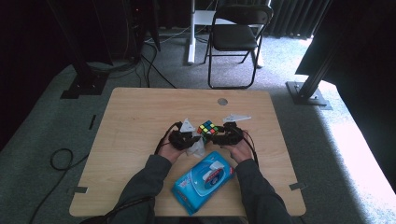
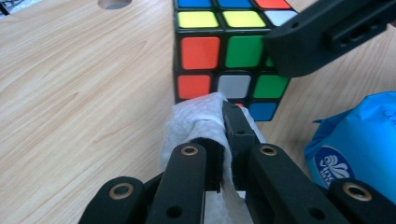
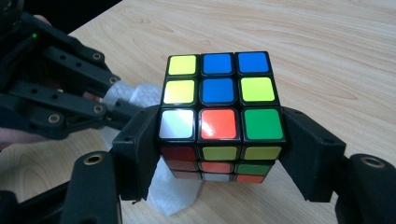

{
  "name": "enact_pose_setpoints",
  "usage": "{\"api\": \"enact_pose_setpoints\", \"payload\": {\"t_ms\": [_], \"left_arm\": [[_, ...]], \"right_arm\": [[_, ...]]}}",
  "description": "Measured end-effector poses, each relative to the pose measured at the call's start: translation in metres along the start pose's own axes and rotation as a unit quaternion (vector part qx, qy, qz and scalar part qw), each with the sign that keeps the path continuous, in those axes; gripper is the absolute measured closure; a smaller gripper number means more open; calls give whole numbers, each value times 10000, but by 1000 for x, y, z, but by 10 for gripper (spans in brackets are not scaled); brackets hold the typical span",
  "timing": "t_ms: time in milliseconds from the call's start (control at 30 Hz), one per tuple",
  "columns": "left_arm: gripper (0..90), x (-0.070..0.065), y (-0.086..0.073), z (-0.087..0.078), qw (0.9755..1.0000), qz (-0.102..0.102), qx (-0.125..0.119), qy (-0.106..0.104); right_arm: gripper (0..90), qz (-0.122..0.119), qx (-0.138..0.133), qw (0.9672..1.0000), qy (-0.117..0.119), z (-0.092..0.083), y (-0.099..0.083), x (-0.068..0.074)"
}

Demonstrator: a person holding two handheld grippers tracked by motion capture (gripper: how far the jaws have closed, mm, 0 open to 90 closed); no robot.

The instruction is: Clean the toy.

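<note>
Wood bench (image 1: 140, 140): right gripper (image 3: 223, 140) fingers clamp the cube (image 3: 219, 102), left gripper (image 2: 224, 135) fingers pinch the wipe (image 2: 196, 121) against its side, wiping looks mid-way, other faces left.

the high view looks forward and down from above the person's side of the table (image 1: 140, 121), well back. the left gripper view rides low along the left gripper (image 2: 224, 135), the puzzle cube (image 2: 219, 56) close ahead of its tips. the right gripper view sits close behind the right gripper (image 3: 219, 140), the cube between its jaws. all three share the cube; both gripper views catch the other gripper.
</note>
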State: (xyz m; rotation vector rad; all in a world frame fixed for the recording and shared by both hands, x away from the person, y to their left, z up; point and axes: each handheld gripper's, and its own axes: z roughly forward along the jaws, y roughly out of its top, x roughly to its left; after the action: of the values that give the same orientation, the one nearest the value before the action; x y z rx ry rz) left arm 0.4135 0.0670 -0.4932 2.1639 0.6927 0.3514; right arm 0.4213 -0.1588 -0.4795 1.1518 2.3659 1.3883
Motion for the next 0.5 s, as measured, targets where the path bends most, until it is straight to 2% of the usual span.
{"api": "enact_pose_setpoints", "payload": {"t_ms": [500], "left_arm": [[871, 8, 4, -9, 9999, -36, -85, 142]], "right_arm": [[338, -53, 39, 9999, 79, 1, -3, 1]]}}
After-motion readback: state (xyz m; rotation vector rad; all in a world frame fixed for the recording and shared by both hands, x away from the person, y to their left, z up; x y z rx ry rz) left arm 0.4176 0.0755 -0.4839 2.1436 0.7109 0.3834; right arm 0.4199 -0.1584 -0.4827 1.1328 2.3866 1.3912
